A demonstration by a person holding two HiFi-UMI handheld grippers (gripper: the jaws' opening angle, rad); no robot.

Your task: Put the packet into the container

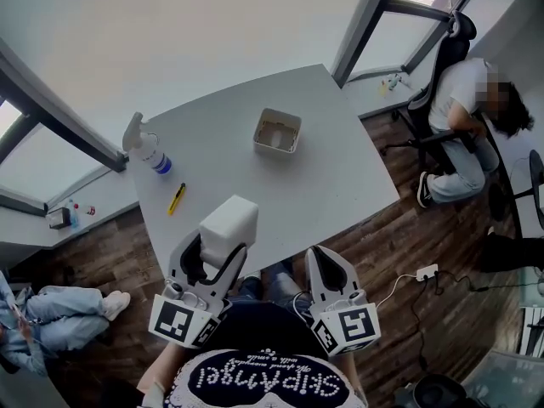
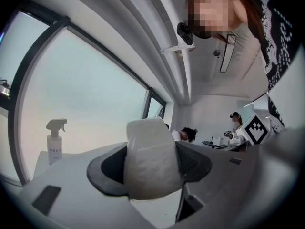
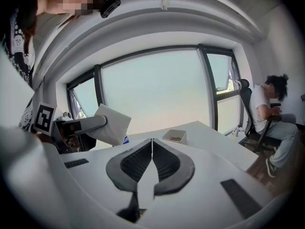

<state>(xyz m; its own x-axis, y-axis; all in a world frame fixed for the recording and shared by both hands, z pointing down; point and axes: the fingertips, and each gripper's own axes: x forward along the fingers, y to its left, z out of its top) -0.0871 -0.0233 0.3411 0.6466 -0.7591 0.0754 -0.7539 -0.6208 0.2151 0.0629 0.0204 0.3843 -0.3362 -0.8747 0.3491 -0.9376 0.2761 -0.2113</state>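
— Closest to the body, on the left: left gripper (image 2: 152, 168), clamped on something?
— Yes, on a white packet (image 2: 152, 159). Spread wide by the packet's thickness and gripping its lower part, with the upper end poking up past the fingertips. Held in the air over the near edge of the table (image 1: 340, 177), not resting on it.
— And beside it?
— Right gripper (image 3: 152, 151), fully closed, tips pressed together, holding nothing. Just to the right of the left one, near the same table edge.
— Farther out on the white tabletop?
— Small square container (image 1: 277, 132), open-topped and pale, with something brownish at the bottom. Well apart from the packet, ahead of it and slightly right, toward the far side.
— Anything else up there?
— Off to the left, a spray bottle (image 1: 149, 150) standing upright by the table's edge, and a yellow pen-like thing (image 1: 176, 199) lying flat just nearer than it.
— Beyond the table?
— Dark wooden floor (image 1: 399, 236), with a white power strip (image 1: 425, 272) and its cable to the right. Farther right, a seated person (image 1: 463, 117) on an office chair, next to tall windows (image 3: 157, 89). At lower left, somebody's legs in jeans (image 1: 59, 313).
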